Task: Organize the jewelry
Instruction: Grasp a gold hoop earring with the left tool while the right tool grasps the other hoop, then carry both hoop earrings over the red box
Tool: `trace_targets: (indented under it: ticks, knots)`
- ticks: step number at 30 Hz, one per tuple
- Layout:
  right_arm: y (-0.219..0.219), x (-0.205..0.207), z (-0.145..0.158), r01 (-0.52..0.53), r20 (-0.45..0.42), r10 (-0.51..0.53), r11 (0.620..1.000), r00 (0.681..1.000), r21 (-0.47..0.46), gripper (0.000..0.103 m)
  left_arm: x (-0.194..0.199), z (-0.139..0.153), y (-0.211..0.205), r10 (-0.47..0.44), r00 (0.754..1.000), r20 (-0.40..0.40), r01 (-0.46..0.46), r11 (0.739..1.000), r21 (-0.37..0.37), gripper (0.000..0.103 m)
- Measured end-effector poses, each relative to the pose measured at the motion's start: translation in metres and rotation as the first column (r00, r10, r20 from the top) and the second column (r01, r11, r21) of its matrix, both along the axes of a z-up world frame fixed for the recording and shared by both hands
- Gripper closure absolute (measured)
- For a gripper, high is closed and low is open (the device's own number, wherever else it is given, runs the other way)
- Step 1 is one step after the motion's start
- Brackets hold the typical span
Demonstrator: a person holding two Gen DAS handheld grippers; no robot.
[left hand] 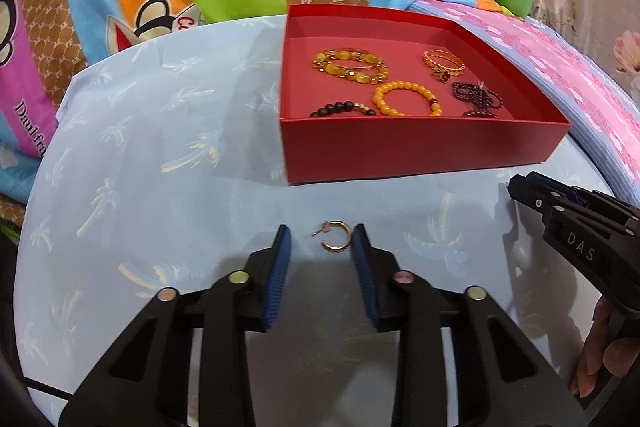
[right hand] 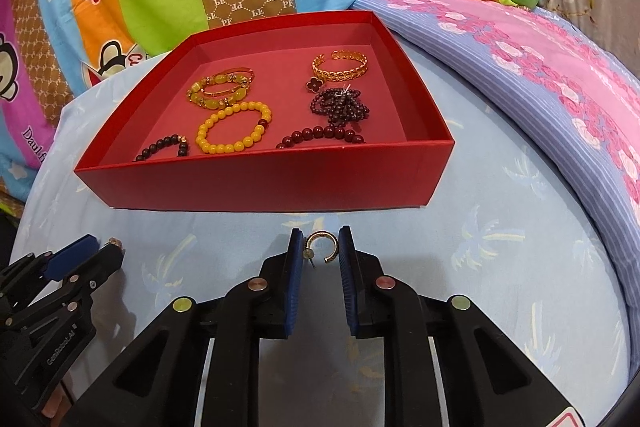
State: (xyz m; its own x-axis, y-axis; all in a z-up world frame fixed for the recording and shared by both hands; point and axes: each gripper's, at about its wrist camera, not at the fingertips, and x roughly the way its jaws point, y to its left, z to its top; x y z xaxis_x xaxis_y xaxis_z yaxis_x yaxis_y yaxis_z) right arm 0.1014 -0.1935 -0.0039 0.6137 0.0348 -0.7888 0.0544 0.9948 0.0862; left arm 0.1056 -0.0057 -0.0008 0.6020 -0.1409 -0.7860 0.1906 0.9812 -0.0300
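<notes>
Tongs: right gripper (right hand: 320, 245) clenched on gold half-hoop stud earring (right hand: 322, 234), left gripper (left hand: 321, 233) released around second gold hoop earring (left hand: 338, 223), both earrings on pale-blue palm-print cloth (left hand: 160, 187), red cardboard box (left hand: 420, 151) of beaded bracelets (left hand: 380, 95) at twelve o'clock.

- I see a matt red cardboard box (right hand: 256, 183).
- Shiny gold metal hoop earring (right hand: 325, 247).
- Ribbed blue pads (right hand: 295, 291), soft printed cloth (right hand: 500, 267).
</notes>
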Motion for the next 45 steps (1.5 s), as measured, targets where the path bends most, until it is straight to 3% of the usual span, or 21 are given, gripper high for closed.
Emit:
trace_targets:
  ticks: [3,19,34,45]
  knots:
    - [0.0,-0.002,0.0,0.0,0.0,0.0,1.0,1.0,0.006,0.086,0.001,0.0,-0.003,-0.016,1.0,-0.002,0.016,1.0,0.0,0.083]
    - [-0.009,-0.029,0.009,-0.002,0.013,0.001,0.999,1.0,0.054,0.086,-0.011,0.017,-0.015,-0.067,0.998,-0.01,0.067,0.997,-0.05,0.083]
    - [-0.01,-0.039,0.054,-0.027,0.108,0.021,0.998,0.994,0.05,0.086,-0.014,0.057,-0.031,-0.096,0.994,0.058,0.098,0.994,-0.048,0.083]
    - [-0.01,-0.012,0.093,-0.058,0.181,0.049,0.997,0.982,0.042,0.086,0.011,0.097,-0.043,-0.111,0.983,0.146,0.118,0.992,-0.043,0.083]
